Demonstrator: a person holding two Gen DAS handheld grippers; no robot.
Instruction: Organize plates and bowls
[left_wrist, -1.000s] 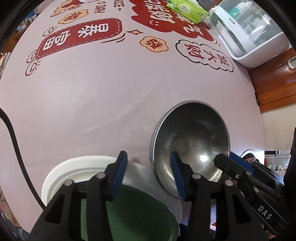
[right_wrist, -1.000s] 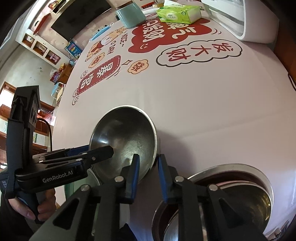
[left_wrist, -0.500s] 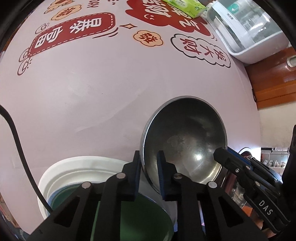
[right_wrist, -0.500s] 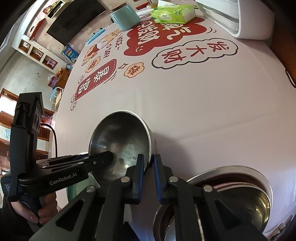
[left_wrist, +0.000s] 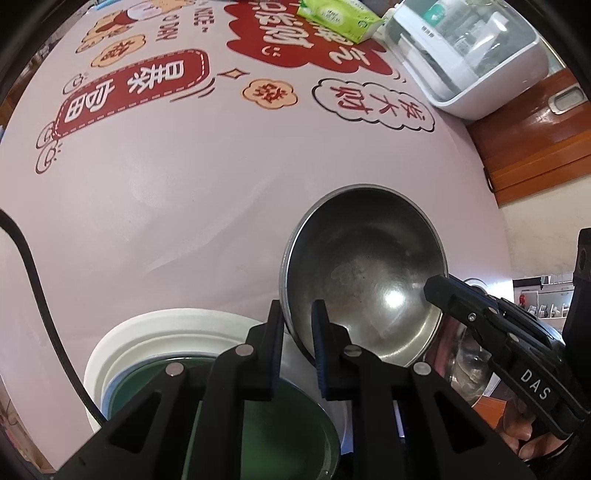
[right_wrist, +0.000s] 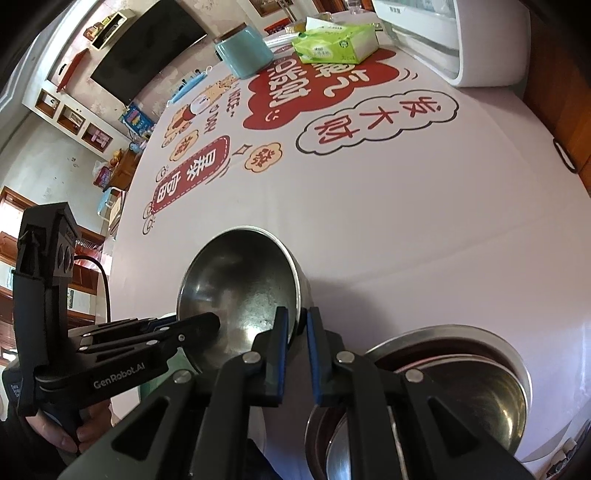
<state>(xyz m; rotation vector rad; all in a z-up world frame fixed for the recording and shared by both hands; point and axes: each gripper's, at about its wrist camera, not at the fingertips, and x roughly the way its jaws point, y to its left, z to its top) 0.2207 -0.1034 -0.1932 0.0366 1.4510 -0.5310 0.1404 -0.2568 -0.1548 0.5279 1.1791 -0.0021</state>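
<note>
Now both hand-held grippers pinch steel bowl (left_wrist: 369, 266) rim.

Shiny scuffed metal bowl (left_wrist: 365, 266); glossy white plate (left_wrist: 155, 332).

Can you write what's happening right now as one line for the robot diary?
left claw: shut on steel bowl rim | right claw: shut on opposite rim | bowl: tilted | nearby: green plate, stacked steel bowls
</note>
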